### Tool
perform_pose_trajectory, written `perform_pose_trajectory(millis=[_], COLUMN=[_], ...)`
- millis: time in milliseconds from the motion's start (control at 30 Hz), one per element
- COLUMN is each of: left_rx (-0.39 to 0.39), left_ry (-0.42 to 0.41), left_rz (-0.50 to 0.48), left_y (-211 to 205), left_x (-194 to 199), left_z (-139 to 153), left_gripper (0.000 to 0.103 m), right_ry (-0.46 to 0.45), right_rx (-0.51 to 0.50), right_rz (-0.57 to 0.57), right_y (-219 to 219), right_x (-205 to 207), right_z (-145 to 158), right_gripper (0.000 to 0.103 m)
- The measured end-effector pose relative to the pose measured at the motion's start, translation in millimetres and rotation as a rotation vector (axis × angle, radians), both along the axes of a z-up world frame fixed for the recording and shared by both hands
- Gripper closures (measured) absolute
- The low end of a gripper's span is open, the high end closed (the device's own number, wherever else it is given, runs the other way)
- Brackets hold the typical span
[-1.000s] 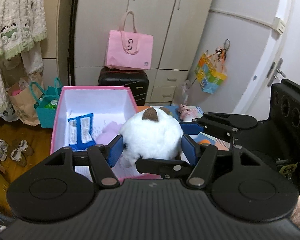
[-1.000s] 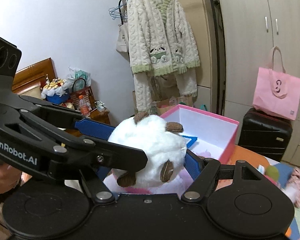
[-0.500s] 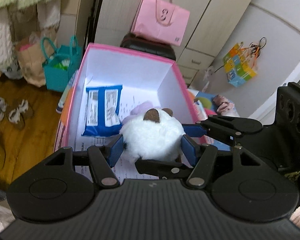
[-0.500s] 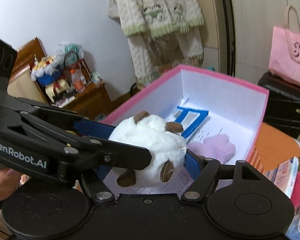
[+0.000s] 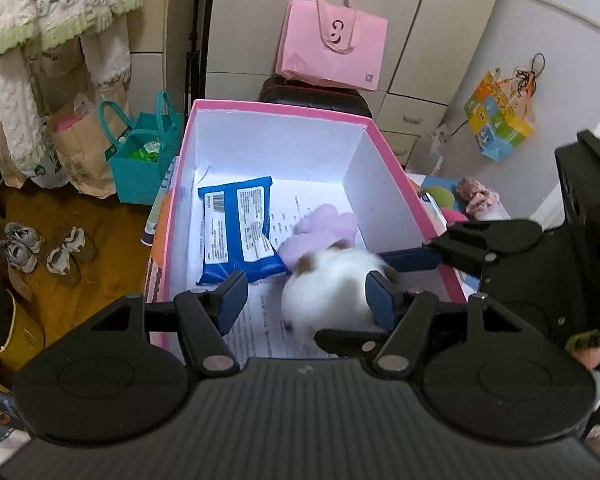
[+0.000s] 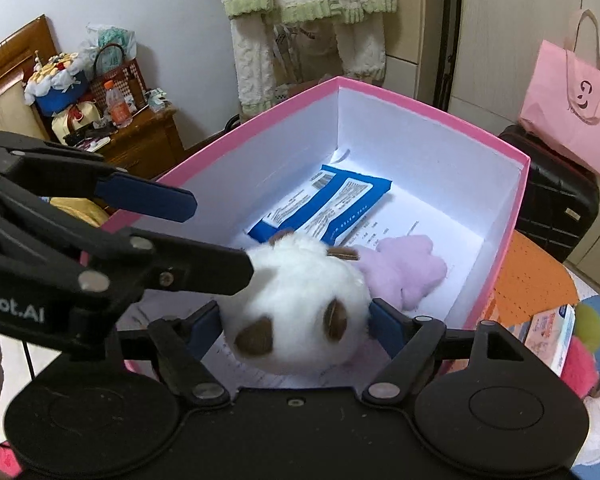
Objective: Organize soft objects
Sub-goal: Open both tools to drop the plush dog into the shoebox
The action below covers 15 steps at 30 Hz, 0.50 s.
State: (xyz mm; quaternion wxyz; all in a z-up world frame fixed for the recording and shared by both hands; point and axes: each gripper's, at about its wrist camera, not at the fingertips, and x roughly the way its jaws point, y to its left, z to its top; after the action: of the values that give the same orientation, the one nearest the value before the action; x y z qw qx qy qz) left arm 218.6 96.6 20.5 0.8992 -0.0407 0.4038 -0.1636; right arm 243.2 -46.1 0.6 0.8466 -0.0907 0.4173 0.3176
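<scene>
**White plush toy low in the pink box, both tongs easing open**

Left wrist view: the left tongs [image 5: 305, 290] reached over the near rim of the pink box [image 5: 278, 106]. Their jaws stood about half open and had just been opening. The left pad was clear of the white plush toy [image 5: 324, 296], with printed paper [image 5: 260, 320] showing in the gap, while the right pad lay against the fur. The toy sat low in the near right corner of the box. It was blurred, so its outline was hard to make out, as was whether it rested on the box floor. The right tongs [image 5: 350, 296] came in across the right wall, one finger behind the toy and one in front, hiding its lower edge. A blue packet [image 5: 236, 228] lay flat to the left. A purple plush [image 5: 324, 228] lay just behind the toy, touching it. The open floor inside the box was along the back wall and down the left side.

Right wrist view: the right tongs stood wide, jaws just having opened further, with the toy between them. Both pads met the fur, but whether they pressed on it could not be told. The left tongs crossed in from the left. Their black finger covered the toy's upper left, and their blue one hung over the left rim, apart from the toy. The box's right wall stood close beside the right finger, with the orange table [image 6: 528, 280] beyond it. The near wall was hidden under the tool body.
</scene>
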Motion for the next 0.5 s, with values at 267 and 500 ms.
perform_pose_trajectory(millis=[267, 500], left_rx=[0.032, 0.061], left_ry=[-0.049, -0.089], left_rz=[-0.013, -0.035], left_y=[-4, -11], left_x=[-26, -58], left_z=[16, 40], left_gripper=[0.038, 0.035], right_ry=[-0.078, -0.146], right_rx=[-0.001, 0.002], right_rz=[0.006, -0.002], right_y=[-7, -22], right_x=[-24, -54], right_z=[22, 45], right_gripper=[0.016, 0.016])
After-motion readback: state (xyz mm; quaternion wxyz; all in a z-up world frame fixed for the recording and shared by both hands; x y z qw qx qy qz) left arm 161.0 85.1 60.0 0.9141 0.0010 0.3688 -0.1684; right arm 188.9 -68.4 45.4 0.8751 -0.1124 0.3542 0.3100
